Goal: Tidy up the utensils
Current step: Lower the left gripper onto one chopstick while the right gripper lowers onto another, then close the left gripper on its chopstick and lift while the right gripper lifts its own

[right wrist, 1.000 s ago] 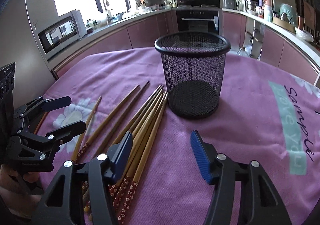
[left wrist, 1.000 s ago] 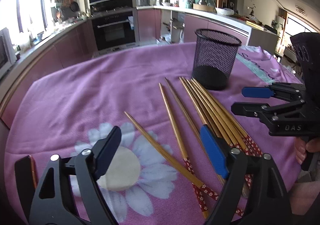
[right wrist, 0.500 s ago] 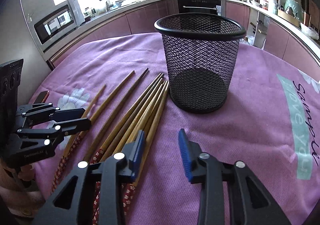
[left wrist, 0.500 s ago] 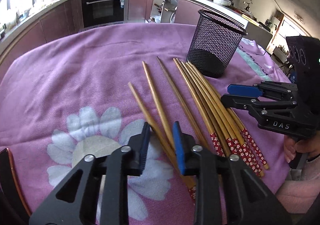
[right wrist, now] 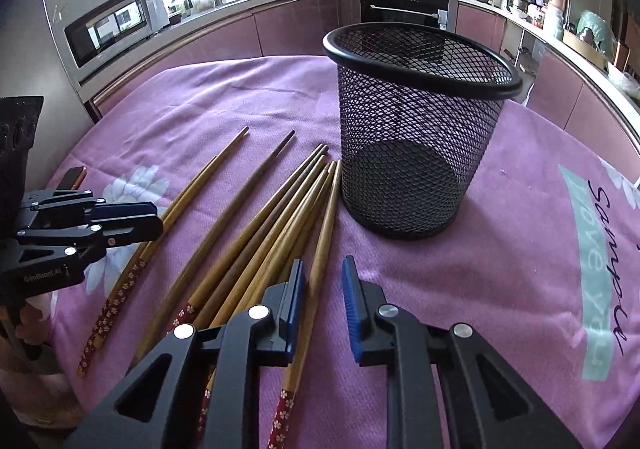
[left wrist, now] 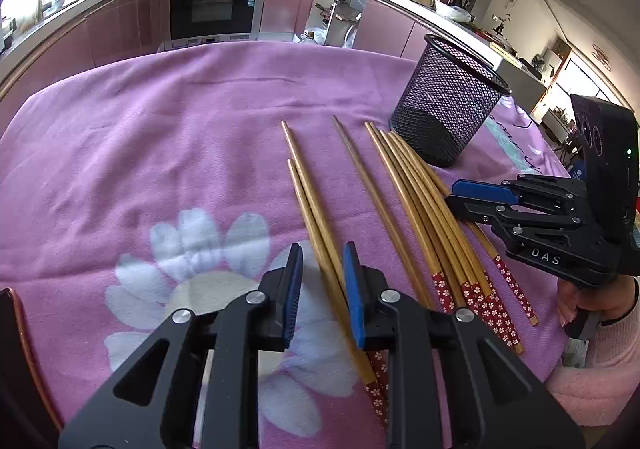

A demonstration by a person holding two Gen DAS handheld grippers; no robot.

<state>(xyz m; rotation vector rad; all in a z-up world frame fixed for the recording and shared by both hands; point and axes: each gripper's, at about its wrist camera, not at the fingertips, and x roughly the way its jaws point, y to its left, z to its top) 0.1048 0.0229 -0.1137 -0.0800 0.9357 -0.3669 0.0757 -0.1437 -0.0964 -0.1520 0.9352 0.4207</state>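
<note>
Chopsticks lay beside the mesh cup; my left gripper stayed narrow around two, my right gripper was closing around one, neither visibly clamped

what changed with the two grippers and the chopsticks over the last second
Both sets of jaws have just been closing. The left gripper narrowed around a pair of chopsticks at the left of the spread; the right gripper narrowed around the rightmost chopstick. Neither clearly pinches yet. The mesh cup and the bundle of chopsticks stayed put on the pink cloth.
</note>
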